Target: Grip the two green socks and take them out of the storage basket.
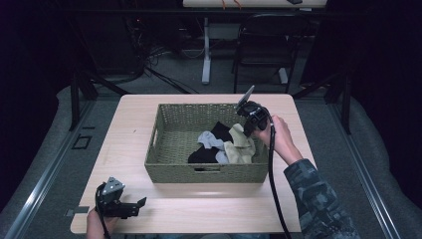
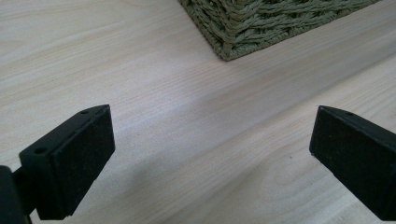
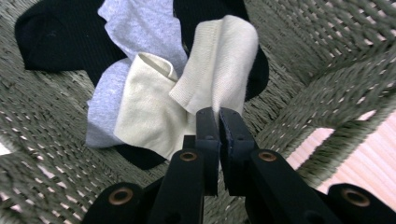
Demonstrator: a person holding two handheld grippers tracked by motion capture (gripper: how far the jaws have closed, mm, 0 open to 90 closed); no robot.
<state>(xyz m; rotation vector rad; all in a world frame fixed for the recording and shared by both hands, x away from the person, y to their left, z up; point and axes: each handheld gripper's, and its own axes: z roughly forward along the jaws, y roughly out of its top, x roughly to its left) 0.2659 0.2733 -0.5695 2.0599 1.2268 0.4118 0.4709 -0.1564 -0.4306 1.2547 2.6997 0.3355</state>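
Note:
A woven green-brown basket (image 1: 171, 172) stands in the middle of the wooden table (image 1: 129, 124). Inside it lie black socks (image 1: 203, 155), a grey sock (image 1: 209, 140) and a cream sock (image 1: 240, 149). My right gripper (image 1: 247, 130) reaches into the basket's right side and is shut on the cream sock (image 3: 224, 60), pinching a fold of it and lifting it a little above the grey sock (image 3: 140, 28) and black sock (image 3: 51, 37). My left gripper (image 1: 141, 205) rests low over the table's front left corner, open and empty; its fingers (image 2: 70, 158) frame bare wood, with a basket corner (image 2: 243, 28) ahead.
A strip of bare table runs between the basket's front wall and the table's near edge. Beyond the table stand a dark chair (image 1: 263, 45) and a white table leg (image 1: 206, 55) on a grey floor.

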